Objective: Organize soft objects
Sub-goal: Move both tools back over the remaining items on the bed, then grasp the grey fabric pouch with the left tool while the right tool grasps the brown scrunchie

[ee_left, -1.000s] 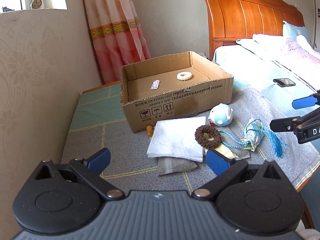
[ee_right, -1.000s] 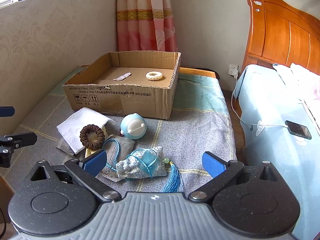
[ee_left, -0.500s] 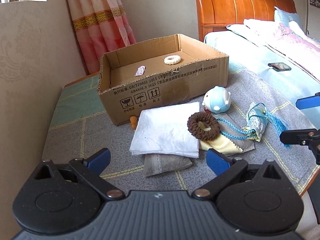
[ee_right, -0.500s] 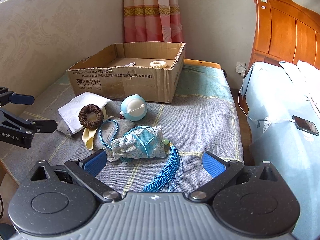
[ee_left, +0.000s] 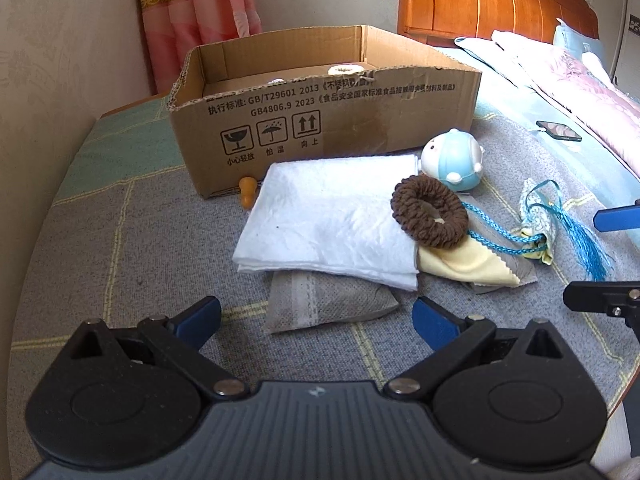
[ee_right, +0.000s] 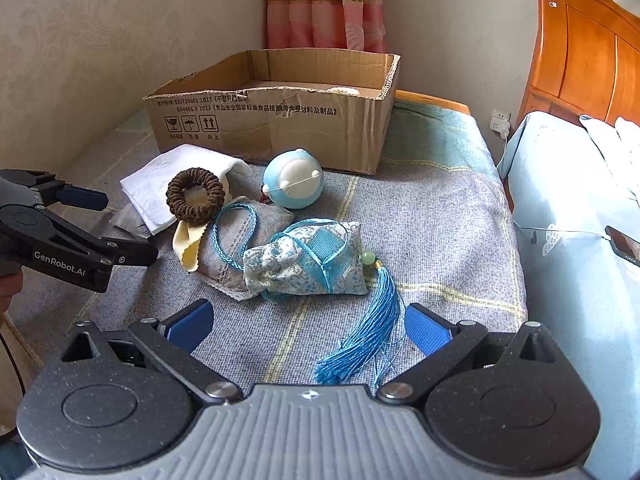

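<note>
An open cardboard box (ee_left: 320,136) (ee_right: 272,120) stands at the back with a white ring (ee_left: 346,69) inside. In front lie a folded white cloth (ee_left: 324,228) (ee_right: 160,184), a grey pouch (ee_left: 324,304) under it, a brown scrunchie (ee_left: 430,216) (ee_right: 195,195), a yellow cloth (ee_left: 464,262), a round blue toy (ee_left: 454,159) (ee_right: 293,179) and a blue sachet (ee_right: 308,264) with a tassel (ee_right: 364,344). My left gripper (ee_left: 316,316) is open just short of the grey pouch. My right gripper (ee_right: 308,326) is open, with the tassel between its fingers.
The objects lie on a grey checked blanket (ee_left: 120,264) (ee_right: 440,216) on a low bench. A wall runs on the left, a curtain (ee_left: 192,20) hangs behind the box. A bed (ee_right: 580,240) with a phone (ee_left: 558,130) on it lies to the right. A small orange peg (ee_left: 248,192) lies by the box.
Both grippers have moved lower and closer to the objects. The left one now sits just before the grey pouch, the right one around the tassel. Both stay open.
</note>
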Available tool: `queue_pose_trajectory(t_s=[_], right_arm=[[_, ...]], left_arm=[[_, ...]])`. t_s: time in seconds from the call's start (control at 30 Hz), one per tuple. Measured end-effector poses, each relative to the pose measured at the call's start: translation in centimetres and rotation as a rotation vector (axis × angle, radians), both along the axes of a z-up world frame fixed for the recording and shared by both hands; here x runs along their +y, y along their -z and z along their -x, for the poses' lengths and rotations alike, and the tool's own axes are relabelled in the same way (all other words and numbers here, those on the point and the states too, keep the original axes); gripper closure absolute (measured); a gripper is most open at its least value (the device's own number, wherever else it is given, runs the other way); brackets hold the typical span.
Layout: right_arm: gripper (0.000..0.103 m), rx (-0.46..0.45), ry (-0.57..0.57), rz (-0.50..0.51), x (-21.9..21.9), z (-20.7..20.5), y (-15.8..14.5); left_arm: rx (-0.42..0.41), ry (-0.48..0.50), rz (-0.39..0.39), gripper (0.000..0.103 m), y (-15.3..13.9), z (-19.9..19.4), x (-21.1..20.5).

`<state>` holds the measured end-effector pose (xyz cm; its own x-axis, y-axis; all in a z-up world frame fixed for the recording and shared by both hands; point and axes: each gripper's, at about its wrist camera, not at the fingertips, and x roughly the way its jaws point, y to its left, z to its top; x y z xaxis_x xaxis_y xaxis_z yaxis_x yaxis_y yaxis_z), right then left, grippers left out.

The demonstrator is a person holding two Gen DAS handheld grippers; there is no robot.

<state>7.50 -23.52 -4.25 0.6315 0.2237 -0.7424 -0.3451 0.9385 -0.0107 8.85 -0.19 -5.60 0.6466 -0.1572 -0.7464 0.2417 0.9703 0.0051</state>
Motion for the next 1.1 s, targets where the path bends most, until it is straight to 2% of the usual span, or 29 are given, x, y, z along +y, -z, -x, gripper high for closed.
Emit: queue_pose_trajectory(t_s=[0.2,0.3,0.37,0.5,0.63,1.0,1.1], right_arm=[[0.0,0.011,0.0,0.002,0.1,-0.5,0.5],[0.0,0.018,0.01,-0.018,0.3,-0.9,0.7],[0.0,0.019,0.011,-0.023,0.5,-1.0,0.6],[0.0,0.013,-0.002,-0.008,1.0,-0.9,0.5],[0.0,0.011,0.003,-0.003,1.0,-0.8,0.4],[0.0,-0.003,-0.021,0.022,1.9,-0.7,0.0],[0.0,-0.011,-0.044,0.027,2.3,-0.6,-0.2]], left_arm=[[-0.025,-0.016,0.017,0.001,0.2,-0.8,-0.3],[-0.041,-0.03,0.03,0.005,0.3,-1.1,-0.3],[-0.052,-0.025,0.03,0.012,0.2,-1.1,-0.4],[-0.069,-0.025,0.051,0.043,-0.3,-0.7,0.0],[-0.068,-0.013,0.073,0.056,-0.5,-0.5,0.5],[-0.038,0.008,0.016,0.058,-1.1,2.1,2.9],[-0.039,0.013,0.011,0.054,-1.0,2.5,3.5]])
